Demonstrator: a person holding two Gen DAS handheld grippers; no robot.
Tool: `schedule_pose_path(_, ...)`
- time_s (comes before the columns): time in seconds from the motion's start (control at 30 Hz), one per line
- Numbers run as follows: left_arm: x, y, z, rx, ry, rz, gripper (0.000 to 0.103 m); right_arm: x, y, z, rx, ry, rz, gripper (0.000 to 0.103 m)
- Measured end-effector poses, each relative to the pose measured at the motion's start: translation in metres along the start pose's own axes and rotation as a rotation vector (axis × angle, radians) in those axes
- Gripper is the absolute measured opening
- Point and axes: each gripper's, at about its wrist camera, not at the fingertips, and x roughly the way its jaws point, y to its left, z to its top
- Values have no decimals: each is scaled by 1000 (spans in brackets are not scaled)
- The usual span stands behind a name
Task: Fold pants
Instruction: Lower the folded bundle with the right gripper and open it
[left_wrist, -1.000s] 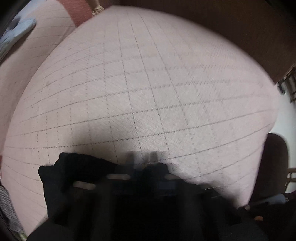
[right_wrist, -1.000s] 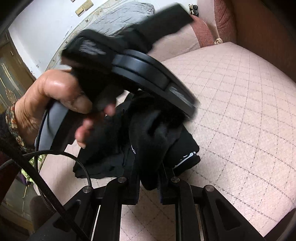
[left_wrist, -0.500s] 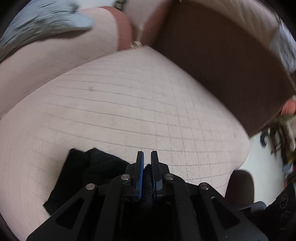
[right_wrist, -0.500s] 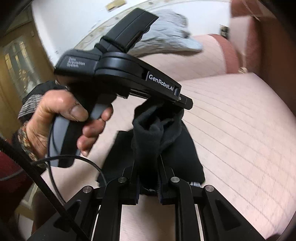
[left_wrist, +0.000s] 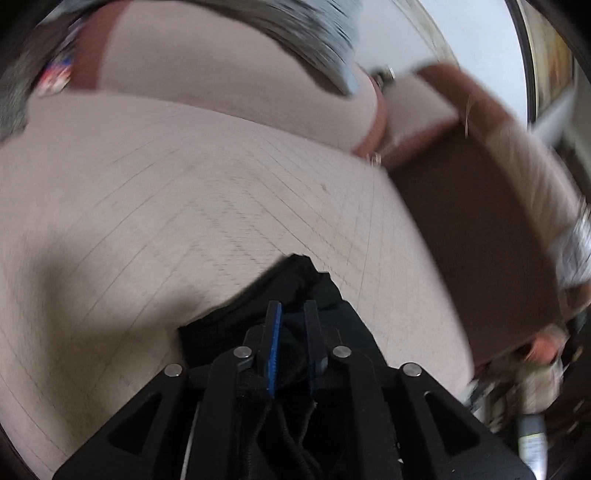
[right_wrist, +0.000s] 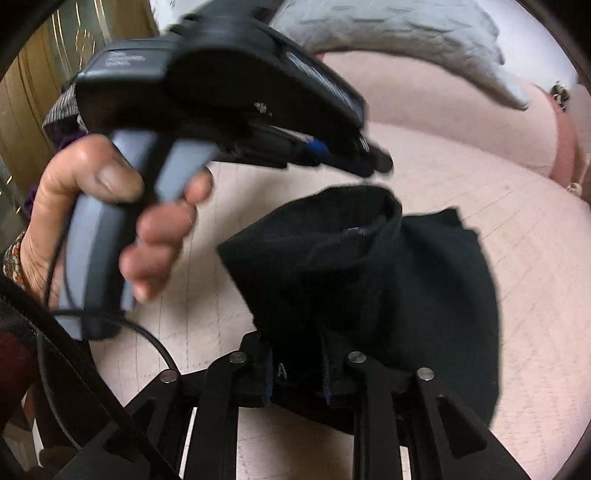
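Note:
The black pants (right_wrist: 406, 288) hang bunched in the air over the pink quilted bed (right_wrist: 535, 258). My right gripper (right_wrist: 297, 369) is shut on a fold of them at the bottom of its view. In the left wrist view my left gripper (left_wrist: 291, 325) has black pants cloth (left_wrist: 295, 284) between its narrowly parted fingers, so it is shut on the pants. The left gripper also shows in the right wrist view (right_wrist: 369, 162), held by a hand (right_wrist: 110, 206), just above the top edge of the pants.
A grey blanket (right_wrist: 406, 33) lies on the pink pillow (right_wrist: 443, 107) at the head of the bed. A brown wooden bed frame (left_wrist: 480, 236) runs along the right. Clutter (left_wrist: 535, 387) stands on the floor beyond the bed's edge.
Both grippers have lifted and swung with the pants. The left gripper's view has turned left toward the pillows. The pants have opened out from a narrow bunch to a wider hanging shape.

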Motion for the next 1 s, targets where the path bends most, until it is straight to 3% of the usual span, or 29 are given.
schedule_pose_path(0.1,-22,29,-12,-109,-85,-12,43,-1,2,-5,7,3,29,41)
schedule_pose_path(0.13,-29,37,-16,-143,-112,-12,43,-2,1,-5,14,1,40,45)
schedule_pose_path(0.23,-40,50,-29,-197,-147,-26,44,-17,-6,-7,45,-10,80,46)
schedule_pose_path(0.33,-50,44,-43,-187,-169,-4,44,-45,-19,-1,75,-56,112,46)
schedule_pose_path(0.43,-55,28,-63,-134,-176,4,44,-64,-41,19,149,-106,39,44)
schedule_pose_path(0.53,-49,20,-81,-97,-174,28,44,-60,-51,44,193,-108,12,44)
schedule_pose_path(0.67,-34,20,-106,-71,-111,-18,44,-31,-32,74,213,-47,40,45)
schedule_pose_path(0.73,-27,18,-115,-31,-76,21,44,-10,-32,83,211,4,-14,45)
schedule_pose_path(0.77,-25,16,-117,-20,-70,35,44,1,-34,84,213,43,-49,43)
schedule_pose_path(0.8,-23,15,-120,-9,-60,37,44,16,-35,87,226,98,-82,17)
schedule_pose_path(0.83,-21,15,-121,-9,-55,33,44,26,-36,86,253,136,-71,9)
schedule_pose_path(1.0,-17,28,-123,-65,-28,2,44,41,-40,98,361,147,41,7)
